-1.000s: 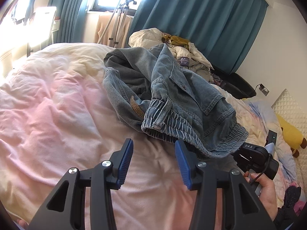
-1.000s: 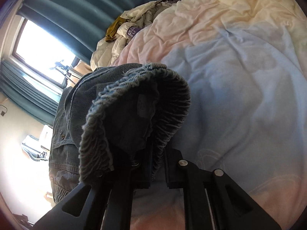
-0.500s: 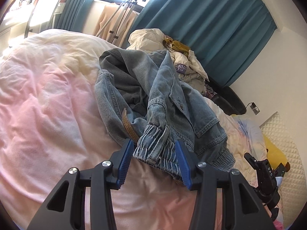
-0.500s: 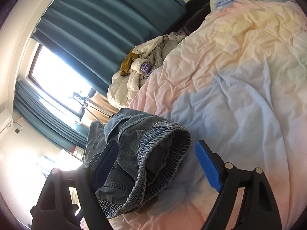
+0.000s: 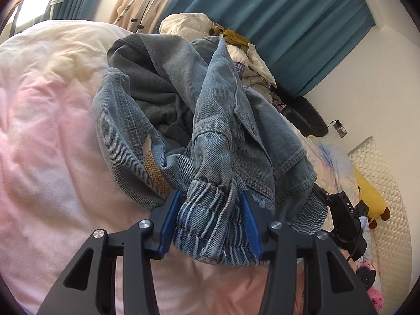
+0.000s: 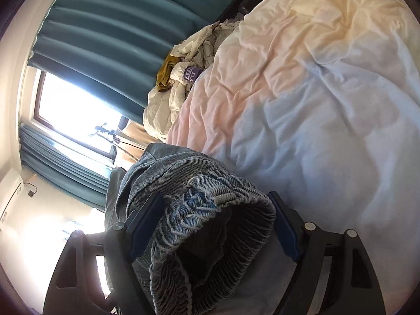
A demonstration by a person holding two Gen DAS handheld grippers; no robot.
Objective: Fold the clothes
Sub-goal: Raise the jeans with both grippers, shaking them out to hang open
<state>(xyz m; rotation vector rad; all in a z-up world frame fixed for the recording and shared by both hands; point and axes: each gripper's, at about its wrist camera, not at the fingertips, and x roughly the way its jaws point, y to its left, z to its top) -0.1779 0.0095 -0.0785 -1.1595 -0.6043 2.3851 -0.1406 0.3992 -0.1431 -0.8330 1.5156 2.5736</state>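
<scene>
A blue denim jacket (image 5: 210, 99) lies crumpled on the pink and white duvet (image 5: 52, 131). My left gripper (image 5: 210, 197) straddles one ribbed elastic cuff (image 5: 210, 225). The cloth fills the gap between its blue pads, and the jaws stand as wide as before. In the right wrist view another gathered elastic hem (image 6: 210, 236) of the jacket (image 6: 147, 183) bulges between the jaws of my right gripper (image 6: 215, 197). Those jaws are wide apart and closing, and the pads do not squeeze the hem. The right tool's black housing (image 5: 344, 218) shows at the jacket's right edge.
A heap of pale clothes (image 5: 236, 52) sits at the bed's far side under teal curtains (image 5: 302, 21). A black chair (image 5: 302, 115), a yellow plush toy (image 5: 370, 197) and a quilted panel (image 5: 380, 170) lie to the right. The duvet (image 6: 315, 105) spreads wide on the right.
My left gripper moved forward until the cuff came between its jaws. My right gripper let go of the hem, opened wide, and now narrows around it again.
</scene>
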